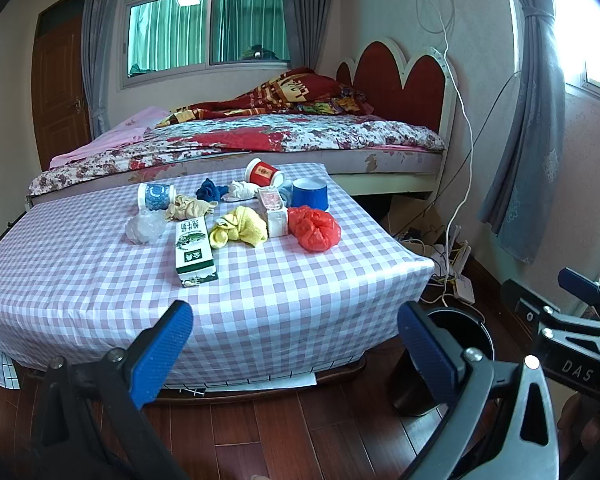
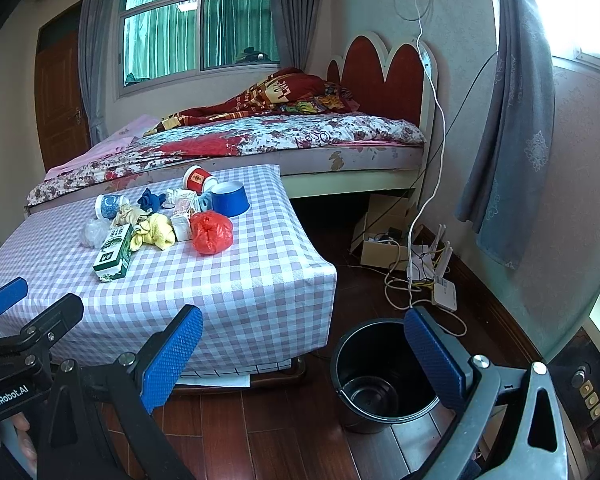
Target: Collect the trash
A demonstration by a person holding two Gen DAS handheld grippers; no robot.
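Note:
A low table with a checked cloth (image 1: 100,280) (image 2: 240,280) carries a pile of items: a green-and-white box (image 1: 194,254) (image 2: 114,254), a red plastic bag (image 1: 314,228) (image 2: 211,233), a yellow cloth (image 1: 240,232) (image 2: 154,234), a clear bag (image 1: 146,228), a blue bowl (image 1: 310,194) (image 2: 230,198), a red cup (image 1: 264,172) and a blue-white cup (image 1: 156,196). A black bin (image 2: 380,372) stands on the floor right of the table. My left gripper (image 1: 296,352) is open and empty before the table's near edge. My right gripper (image 2: 304,356) is open and empty, near the bin.
A bed (image 1: 260,140) stands behind the table. Cables, a router and a cardboard box (image 2: 384,244) lie on the wooden floor by the right wall. A curtain (image 2: 508,140) hangs at the right. A door (image 1: 60,88) is at the far left.

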